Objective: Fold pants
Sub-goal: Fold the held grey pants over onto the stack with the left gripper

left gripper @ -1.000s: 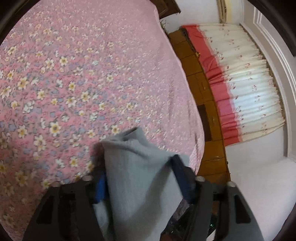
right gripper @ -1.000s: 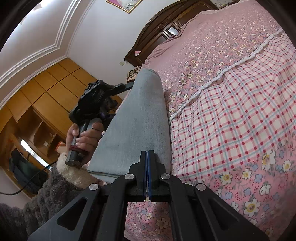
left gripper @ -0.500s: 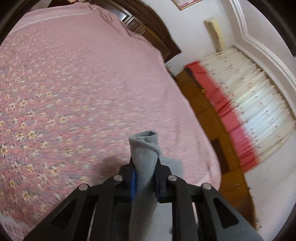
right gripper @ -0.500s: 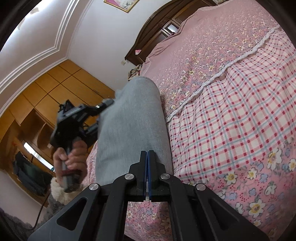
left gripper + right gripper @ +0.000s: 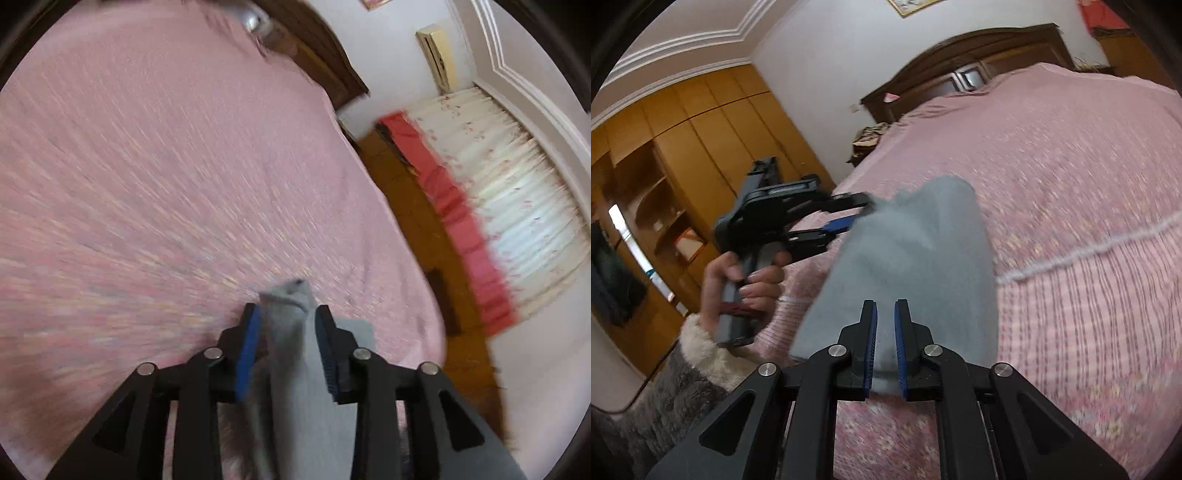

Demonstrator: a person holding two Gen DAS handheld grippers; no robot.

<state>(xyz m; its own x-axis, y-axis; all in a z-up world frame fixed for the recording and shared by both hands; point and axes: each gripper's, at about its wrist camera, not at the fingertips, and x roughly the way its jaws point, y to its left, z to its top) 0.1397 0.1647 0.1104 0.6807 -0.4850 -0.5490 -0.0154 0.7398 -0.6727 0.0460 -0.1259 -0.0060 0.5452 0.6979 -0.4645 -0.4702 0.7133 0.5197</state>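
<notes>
Over the pink bedspread [image 5: 1071,184], grey pants [image 5: 916,266] bunched, draped, blurred

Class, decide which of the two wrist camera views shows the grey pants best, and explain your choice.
The right wrist view is best: the pants appear as a broad grey panel over the pink bedspread, running from the right gripper to the left gripper. The left wrist view shows only a narrow, blurred strip between its gripper fingers.

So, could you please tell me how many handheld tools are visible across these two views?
2. The left tool is at the far end of the grey pants, held by a hand; the right tool is at the near end. None seem hidden.
</notes>
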